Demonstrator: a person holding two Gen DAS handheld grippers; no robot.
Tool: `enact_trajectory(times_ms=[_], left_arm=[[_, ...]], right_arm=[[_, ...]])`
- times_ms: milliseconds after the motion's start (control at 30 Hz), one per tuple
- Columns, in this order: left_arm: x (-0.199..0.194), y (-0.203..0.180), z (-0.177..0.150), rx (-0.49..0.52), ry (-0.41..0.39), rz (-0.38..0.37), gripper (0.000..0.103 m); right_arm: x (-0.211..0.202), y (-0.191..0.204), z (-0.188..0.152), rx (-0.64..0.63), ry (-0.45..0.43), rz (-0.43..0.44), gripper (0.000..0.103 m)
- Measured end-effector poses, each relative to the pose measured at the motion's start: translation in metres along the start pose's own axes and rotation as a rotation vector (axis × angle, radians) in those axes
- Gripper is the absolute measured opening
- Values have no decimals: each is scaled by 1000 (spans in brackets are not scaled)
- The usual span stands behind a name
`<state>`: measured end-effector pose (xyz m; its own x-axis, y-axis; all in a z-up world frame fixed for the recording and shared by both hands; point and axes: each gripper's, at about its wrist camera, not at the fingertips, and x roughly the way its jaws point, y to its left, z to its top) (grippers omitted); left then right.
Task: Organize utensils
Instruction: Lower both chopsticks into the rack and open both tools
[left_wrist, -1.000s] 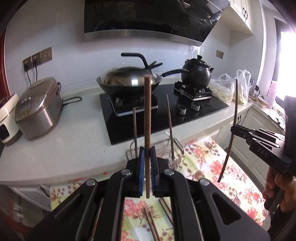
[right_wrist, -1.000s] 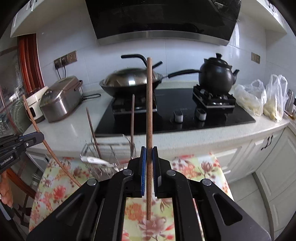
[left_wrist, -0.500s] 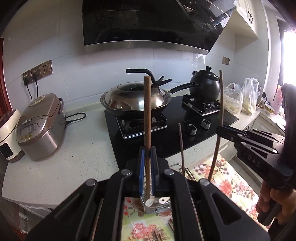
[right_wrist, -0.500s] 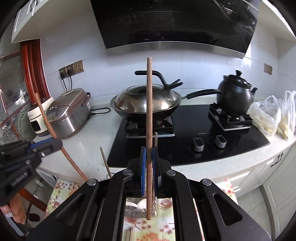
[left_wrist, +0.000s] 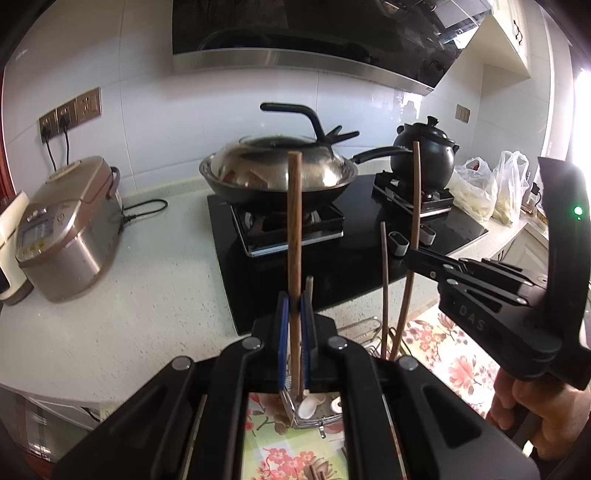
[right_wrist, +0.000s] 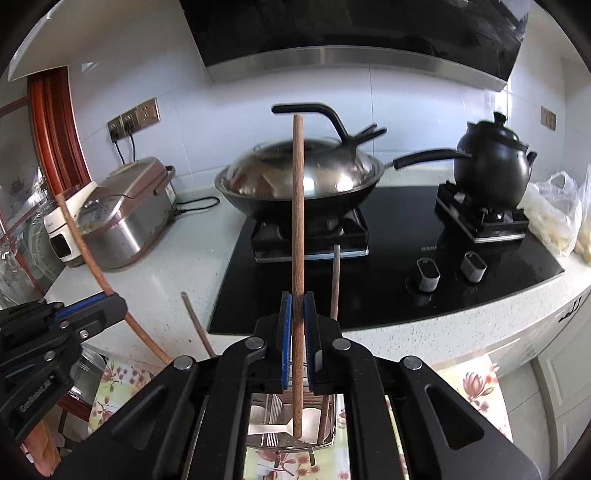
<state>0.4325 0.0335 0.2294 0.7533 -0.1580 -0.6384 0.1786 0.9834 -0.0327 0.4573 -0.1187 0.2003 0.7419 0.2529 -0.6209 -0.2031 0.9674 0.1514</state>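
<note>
My left gripper (left_wrist: 294, 306) is shut on a brown wooden chopstick (left_wrist: 294, 229) held upright. My right gripper (right_wrist: 297, 310) is shut on another wooden chopstick (right_wrist: 297, 221), also upright; it shows in the left wrist view (left_wrist: 413, 236) to my right. Both chopstick tips hang over a wire utensil basket (right_wrist: 325, 441) on a floral cloth. The basket holds white spoons (right_wrist: 310, 421) and two standing chopsticks (right_wrist: 335, 280). In the left wrist view the basket (left_wrist: 360, 326) sits below both grippers.
A white counter (left_wrist: 155, 280) carries a black hob (left_wrist: 354, 254) with a lidded wok (left_wrist: 277, 177) and a black kettle (left_wrist: 424, 155). A rice cooker (left_wrist: 66, 229) stands left. Plastic bags (left_wrist: 491, 188) lie right. Loose chopsticks (left_wrist: 317, 472) lie on the floral cloth (left_wrist: 454, 354).
Both grippers have moved toward each other and down over the wire basket. The basket now lies right under the chopstick tips. Both stay shut on their chopsticks.
</note>
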Motion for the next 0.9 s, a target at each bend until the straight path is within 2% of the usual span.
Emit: enact_trajectory(times_ms=[733,833,900], left_arm=[[43,3,-37,-43,109,-14,6],[48,5,-40,-55,126,-17,6],[52,7,-41,-66,135,-19,7]], right_arm=[[61,-16,-49,33,146,-26,7],[63,-19,-49,38,143,-36,7],[66,-19,-49,34,149,-42,11]])
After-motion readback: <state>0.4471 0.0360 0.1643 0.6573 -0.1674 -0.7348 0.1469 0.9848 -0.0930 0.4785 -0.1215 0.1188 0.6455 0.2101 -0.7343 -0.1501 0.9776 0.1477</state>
